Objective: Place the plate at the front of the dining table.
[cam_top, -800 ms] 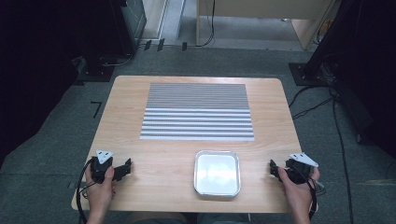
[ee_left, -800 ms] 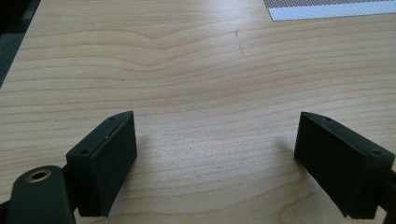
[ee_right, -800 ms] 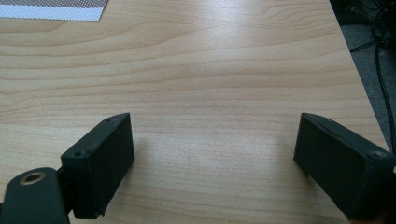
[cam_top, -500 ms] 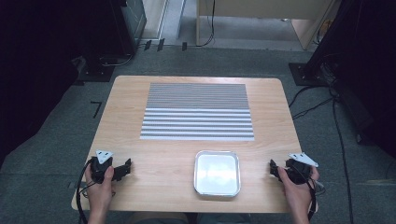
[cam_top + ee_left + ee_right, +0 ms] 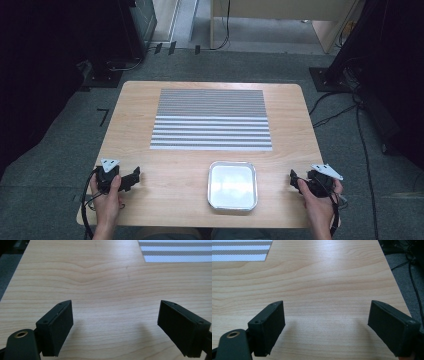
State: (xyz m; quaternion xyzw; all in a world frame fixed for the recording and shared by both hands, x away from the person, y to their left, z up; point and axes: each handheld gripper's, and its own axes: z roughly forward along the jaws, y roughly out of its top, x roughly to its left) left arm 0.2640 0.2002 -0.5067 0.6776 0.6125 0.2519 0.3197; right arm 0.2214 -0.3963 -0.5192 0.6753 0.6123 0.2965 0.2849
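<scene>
Parked at the near corners of the bench (image 5: 150, 100): left gripper (image 5: 131, 178) and right gripper (image 5: 295, 181), jaws spread wide on nothing, apparently at rest before any reach. Between them, against the near edge, a square metal tray (image 5: 232, 205), empty, likely set there within easy range of both. Beyond it, a striped mat (image 5: 212, 120) toward the far edge.

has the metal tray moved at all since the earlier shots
No. The metal tray sits at the same spot below the striped mat, near the table front edge.
</scene>
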